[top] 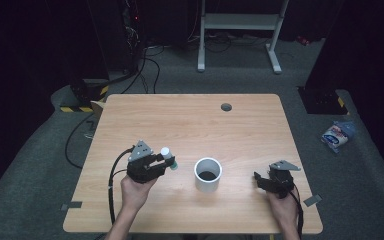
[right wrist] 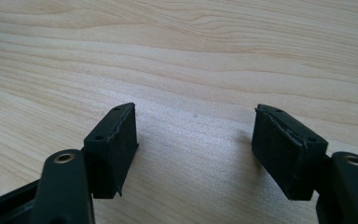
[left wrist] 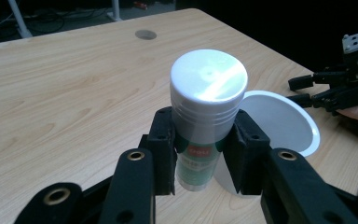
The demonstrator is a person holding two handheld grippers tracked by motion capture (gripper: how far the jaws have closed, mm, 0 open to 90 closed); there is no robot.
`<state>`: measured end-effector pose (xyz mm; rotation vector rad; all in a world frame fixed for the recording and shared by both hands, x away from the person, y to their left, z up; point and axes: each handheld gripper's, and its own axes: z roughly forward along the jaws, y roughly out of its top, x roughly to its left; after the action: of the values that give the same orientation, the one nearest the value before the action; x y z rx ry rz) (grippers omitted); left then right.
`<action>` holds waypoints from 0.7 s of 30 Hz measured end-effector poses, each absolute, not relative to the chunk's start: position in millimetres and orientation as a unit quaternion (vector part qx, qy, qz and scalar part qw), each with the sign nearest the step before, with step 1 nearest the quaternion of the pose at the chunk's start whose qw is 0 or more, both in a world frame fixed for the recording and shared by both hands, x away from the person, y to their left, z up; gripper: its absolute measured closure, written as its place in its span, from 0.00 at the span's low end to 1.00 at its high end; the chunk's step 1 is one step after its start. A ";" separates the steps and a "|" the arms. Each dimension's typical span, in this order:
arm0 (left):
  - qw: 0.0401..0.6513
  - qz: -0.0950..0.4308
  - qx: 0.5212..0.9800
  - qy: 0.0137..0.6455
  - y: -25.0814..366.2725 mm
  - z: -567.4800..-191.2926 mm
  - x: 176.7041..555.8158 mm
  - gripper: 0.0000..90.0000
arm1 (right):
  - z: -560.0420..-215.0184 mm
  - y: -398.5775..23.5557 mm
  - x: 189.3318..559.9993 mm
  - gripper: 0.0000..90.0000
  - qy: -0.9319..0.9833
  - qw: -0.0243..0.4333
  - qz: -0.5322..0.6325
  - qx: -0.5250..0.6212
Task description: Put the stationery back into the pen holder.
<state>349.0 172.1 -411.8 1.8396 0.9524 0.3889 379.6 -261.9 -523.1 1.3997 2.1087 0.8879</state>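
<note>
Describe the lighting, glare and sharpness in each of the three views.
High view: the light wooden table is lit while the surroundings fall nearly black, and detail is soft. Left gripper view: a bright glare streak crosses the white cap of the green-labelled tube held in the left gripper; the white cylindrical cup is evenly lit. Right gripper view: the right gripper is sharp, casting faint shadows on the wood.

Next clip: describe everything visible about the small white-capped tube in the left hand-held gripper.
The tube is a small cylinder, plastic by its look, with a glossy white ribbed cap, a pale body and a green label with a red mark. The left hand-held gripper clamps it at mid-body, cap toward the camera, held above the table beside the white cup.
</note>
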 end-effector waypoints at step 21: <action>0.500 0.146 0.781 0.345 134.0 -389.9 356.0 0.73 | -523.1 -261.9 379.7 0.34 0.766 0.228 0.322 0.508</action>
<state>356.0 134.0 -389.9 1.8890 0.8333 0.3534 379.7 -261.9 -523.1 1.3994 2.1087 0.8880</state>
